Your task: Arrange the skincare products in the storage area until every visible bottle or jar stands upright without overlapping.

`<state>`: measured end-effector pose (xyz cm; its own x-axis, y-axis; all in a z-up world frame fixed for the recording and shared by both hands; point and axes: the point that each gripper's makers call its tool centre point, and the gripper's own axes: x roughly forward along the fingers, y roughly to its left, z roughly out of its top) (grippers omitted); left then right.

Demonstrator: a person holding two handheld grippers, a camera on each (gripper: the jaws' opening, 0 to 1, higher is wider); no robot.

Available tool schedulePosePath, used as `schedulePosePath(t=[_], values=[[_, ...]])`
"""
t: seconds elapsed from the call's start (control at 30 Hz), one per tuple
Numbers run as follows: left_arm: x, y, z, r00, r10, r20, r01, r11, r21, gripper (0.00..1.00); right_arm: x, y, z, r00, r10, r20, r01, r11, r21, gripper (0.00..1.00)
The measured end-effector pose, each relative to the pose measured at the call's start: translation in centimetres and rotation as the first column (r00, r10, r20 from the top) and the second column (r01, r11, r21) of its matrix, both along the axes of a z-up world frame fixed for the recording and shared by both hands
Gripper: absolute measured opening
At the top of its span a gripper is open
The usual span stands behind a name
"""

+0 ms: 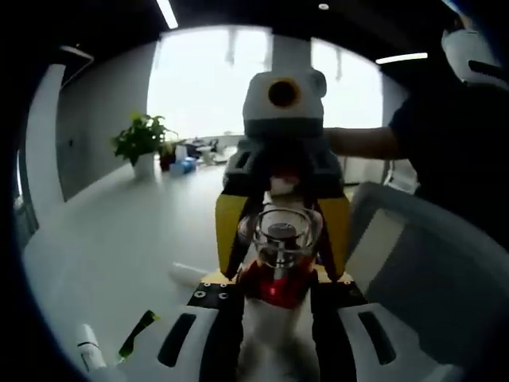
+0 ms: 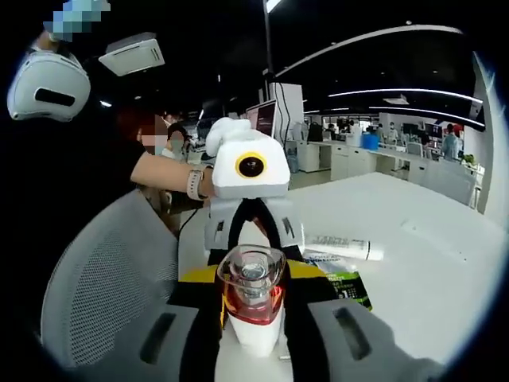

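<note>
I have a small bottle caught between both claws, lifted above the white table. In the left gripper view my left claw rises from the bottom with its white jaws closed in on the bottle's white lower body, and the right claw faces me from the far side, its yellow fingers flanking the clear cap. The bottle has a clear cap on top, a red band below it and a white base. In the right gripper view the same bottle sits between my right claw's grey jaws, which press against its sides, and the left claw comes in from opposite, held by a hand with a watch on the wrist. On the table just beyond the bottle lies a white tube on its side, with a green and black packet beside it. A grey mesh chair stands at the left, next to the person. In the left gripper view a potted plant stands far back on the table, near the bright window.
</note>
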<state>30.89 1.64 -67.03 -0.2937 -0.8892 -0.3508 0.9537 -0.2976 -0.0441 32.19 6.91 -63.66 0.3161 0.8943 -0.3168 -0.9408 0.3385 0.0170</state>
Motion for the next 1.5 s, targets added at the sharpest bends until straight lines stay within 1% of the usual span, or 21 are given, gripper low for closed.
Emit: schedulePosePath(t=[0.13, 0.27, 0.37, 0.4, 0.47, 0.57, 0.6, 0.63, 0.7, 0.73, 0.77, 0.8, 0.83, 0.87, 0.93, 1.07, 1.2, 1.33, 1.4, 1.43, 1.5], values=[[0.2, -0.1, 0.0, 1.0, -0.003, -0.006, 0.003, 1.0, -0.005, 0.28, 0.3, -0.2, 0.0, 1.0, -0.001, -0.014, 0.001, 0.999, 0.033, 0.29], [0.1, 0.0, 0.0, 1.0, 0.008, -0.002, -0.008, 1.0, -0.004, 0.28, 0.1, 0.0, 0.1, 1.0, -0.001, 0.003, 0.001, 0.999, 0.032, 0.29], [0.0, 0.0, 0.0, 0.999, 0.026, 0.021, -0.027, 1.0, 0.007, 0.27, 0.0, 0.1, 0.1, 1.0, -0.022, -0.004, 0.022, 0.999, 0.035, 0.3], [0.0, 0.0, 0.0, 0.999, 0.041, 0.019, -0.041, 0.999, 0.007, 0.27, 0.2, 0.0, 0.2, 0.998, -0.058, -0.027, 0.059, 0.997, 0.047, 0.3], [0.2, -0.1, 0.0, 0.997, 0.076, 0.014, -0.076, 0.997, 0.001, 0.27, 0.4, 0.0, 0.2, 0.996, -0.084, -0.021, 0.084, 0.996, 0.039, 0.3], [0.3, -0.1, 0.0, 0.993, 0.117, 0.003, -0.117, 0.993, -0.013, 0.27, 0.4, -0.2, 0.0, 0.988, -0.144, -0.057, 0.146, 0.989, 0.035, 0.3], [0.4, -0.1, 0.0, 0.99, 0.142, 0.002, -0.142, 0.99, -0.019, 0.27, 0.6, -0.4, 0.0, 0.984, -0.175, -0.034, 0.176, 0.984, 0.023, 0.31], [0.6, -0.1, 0.0, 0.984, 0.179, -0.002, -0.179, 0.984, -0.027, 0.27, 0.7, -0.6, 0.0, 0.979, -0.2, -0.031, 0.2, 0.98, 0.014, 0.32], [0.5, -0.1, 0.0, 0.979, 0.205, 0.003, -0.205, 0.978, -0.041, 0.27, 0.5, -0.7, 0.0, 0.976, -0.219, -0.012, 0.22, 0.976, 0.005, 0.32], [0.5, -0.1, 0.0, 0.976, 0.218, -0.004, -0.218, 0.975, -0.045, 0.27, 0.6, -0.8, 0.0, 0.97, -0.244, -0.019, 0.244, 0.97, 0.007, 0.3], [0.3, -0.2, -0.1, 0.974, 0.226, 0.001, -0.225, 0.973, -0.051, 0.27, 1.3, -1.5, 0.0, 0.95, -0.313, -0.023, 0.313, 0.95, 0.016, 0.28], [0.3, -0.2, -0.1, 0.972, 0.234, -0.003, -0.234, 0.971, -0.046, 0.27, 0.9, -1.2, -0.1, 0.956, -0.29, -0.038, 0.291, 0.956, 0.024, 0.29], [0.3, -0.2, -0.1, 0.969, 0.247, 0.004, -0.247, 0.968, -0.047, 0.27, 1.0, -1.3, 0.0, 0.955, -0.295, -0.03, 0.296, 0.955, 0.028, 0.29], [0.4, -0.3, -0.1, 0.966, 0.26, 0.004, -0.259, 0.965, -0.046, 0.27, 1.1, -1.4, 0.0, 0.946, -0.321, -0.046, 0.323, 0.946, 0.033, 0.29], [0.5, -0.4, -0.1, 0.961, 0.276, 0.003, -0.276, 0.96, -0.047, 0.27, 1.1, -1.4, 0.0, 0.94, -0.34, -0.036, 0.341, 0.94, 0.024, 0.3], [0.7, -0.4, -0.1, 0.949, 0.316, 0.005, -0.316, 0.948, -0.048, 0.27, 1.2, -1.5, 0.0, 0.914, -0.404, -0.032, 0.404, 0.915, 0.001, 0.3], [1.0, -0.4, 0.0, 0.926, 0.376, 0.001, -0.376, 0.925, -0.054, 0.27, 1.3, -1.8, 0.0, 0.888, -0.459, -0.028, 0.459, 0.888, 0.001, 0.31], [1.5, -0.4, 0.0, 0.894, 0.449, -0.001, -0.448, 0.892, -0.061, 0.27, 1.4, -2.3, 0.0, 0.852, -0.522, -0.041, 0.523, 0.852, 0.008, 0.31], [1.6, -0.4, 0.0, 0.886, 0.463, 0.002, -0.462, 0.885, -0.062, 0.27, 1.3, -2.3, 0.0, 0.843, -0.537, -0.042, 0.538, 0.843, 0.007, 0.31], [1.7, -0.4, 0.0, 0.872, 0.49, 0.003, -0.489, 0.87, -0.062, 0.27, 1.2, -2.4, 0.1, 0.83, -0.557, -0.034, 0.558, 0.83, 0.007, 0.31], [1.7, -0.4, 0.0, 0.868, 0.496, 0.005, -0.495, 0.866, -0.065, 0.27, 1.0, -2.4, 0.1, 0.818, -0.574, -0.026, 0.574, 0.819, 0.008, 0.31]])
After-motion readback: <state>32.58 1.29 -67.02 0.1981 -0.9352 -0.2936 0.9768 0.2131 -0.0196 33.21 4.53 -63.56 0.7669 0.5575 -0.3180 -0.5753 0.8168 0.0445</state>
